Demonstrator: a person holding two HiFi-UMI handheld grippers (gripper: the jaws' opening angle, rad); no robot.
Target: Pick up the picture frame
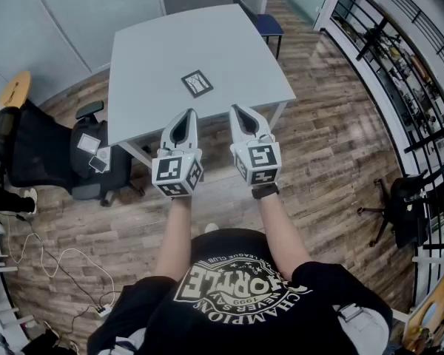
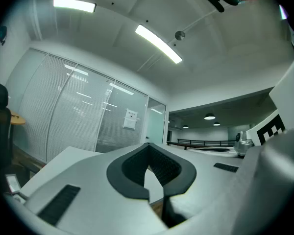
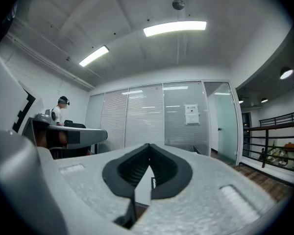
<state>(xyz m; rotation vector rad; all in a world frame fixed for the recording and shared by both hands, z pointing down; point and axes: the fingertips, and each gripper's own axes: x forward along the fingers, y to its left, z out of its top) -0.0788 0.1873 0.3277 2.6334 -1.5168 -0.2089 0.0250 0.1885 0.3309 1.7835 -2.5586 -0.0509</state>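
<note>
Wood flooring [image 1: 333, 146] surrounds a pale grey table [image 1: 163, 43]. Left gripper [image 1: 187, 113] and right gripper [image 1: 237, 109] are held level side by side at its near edge, each with jaws pressed together on nothing. Ahead, between them and touching neither, the picture frame [image 1: 197, 83] lies flat on the table. The person's black shirt [image 1: 237, 287] reads "CHAMPION" and "1999". A notice [image 3: 191, 114] on the glass wall is unreadable.
</note>
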